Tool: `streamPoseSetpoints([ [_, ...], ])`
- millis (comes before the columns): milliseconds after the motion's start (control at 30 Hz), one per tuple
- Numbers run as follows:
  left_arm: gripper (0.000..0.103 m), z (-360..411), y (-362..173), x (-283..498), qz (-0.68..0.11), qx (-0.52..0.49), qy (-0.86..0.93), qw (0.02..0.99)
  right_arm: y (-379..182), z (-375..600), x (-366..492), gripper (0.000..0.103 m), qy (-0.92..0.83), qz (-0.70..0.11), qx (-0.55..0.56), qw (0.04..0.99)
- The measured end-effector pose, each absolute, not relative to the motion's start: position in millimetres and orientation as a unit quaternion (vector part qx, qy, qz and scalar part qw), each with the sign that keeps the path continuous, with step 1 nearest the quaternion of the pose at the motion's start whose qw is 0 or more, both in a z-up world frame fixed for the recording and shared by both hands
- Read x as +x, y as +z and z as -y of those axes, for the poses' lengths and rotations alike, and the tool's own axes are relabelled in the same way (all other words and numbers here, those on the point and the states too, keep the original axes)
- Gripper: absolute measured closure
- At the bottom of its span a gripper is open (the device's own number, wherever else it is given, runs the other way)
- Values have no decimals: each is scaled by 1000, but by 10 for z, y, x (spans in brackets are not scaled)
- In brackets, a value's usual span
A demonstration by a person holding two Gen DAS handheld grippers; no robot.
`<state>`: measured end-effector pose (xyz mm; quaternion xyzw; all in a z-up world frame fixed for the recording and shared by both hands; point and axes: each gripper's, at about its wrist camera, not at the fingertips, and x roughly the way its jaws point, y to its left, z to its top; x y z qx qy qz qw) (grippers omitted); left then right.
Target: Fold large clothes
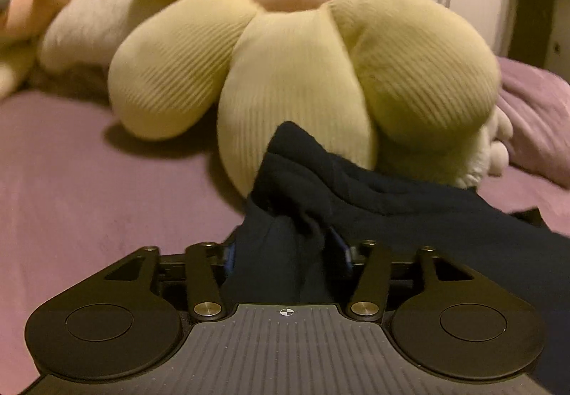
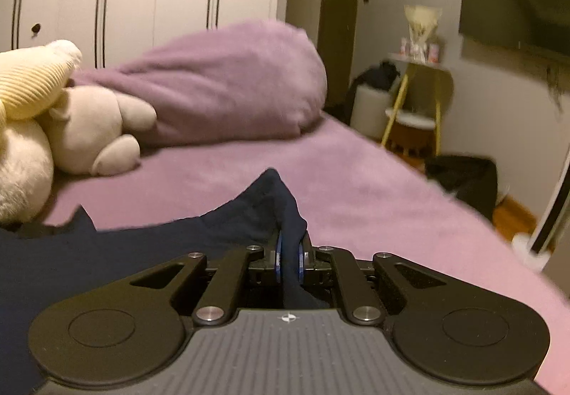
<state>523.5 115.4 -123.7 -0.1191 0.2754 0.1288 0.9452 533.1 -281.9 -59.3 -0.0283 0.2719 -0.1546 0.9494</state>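
Both grippers pinch the same navy garment (image 2: 149,234), likely so the edge between them stays taut for a fold; left gripper (image 1: 288,252) has a thick bunch of fabric wedged between its fingers, right gripper (image 2: 289,258) is pressed together on a thinner fold, blue pads (image 2: 279,254) just visible; garment hangs between them over the purple bed sheet (image 2: 356,181), its far edge touching the yellow flower cushion (image 1: 302,74) (plush toys crowd that side); both grippers point roughly level, forward across the bed.
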Motion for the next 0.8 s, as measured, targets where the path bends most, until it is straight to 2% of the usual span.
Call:
streamPoseSetpoints([
  [133,29,-1140,-1353,5306,-287,-121,135,941,-883,2901,5411,92,-156,-296,-11,942],
  [233,24,-1205,-1394,5352,-292,-139,135,936,-989,2908,5429,89,-153,-294,-4,943],
  [800,16,-1441,-1462,5403,-287,-208,114,928,-1011,3134,5388,88,-128,-283,76,948],
])
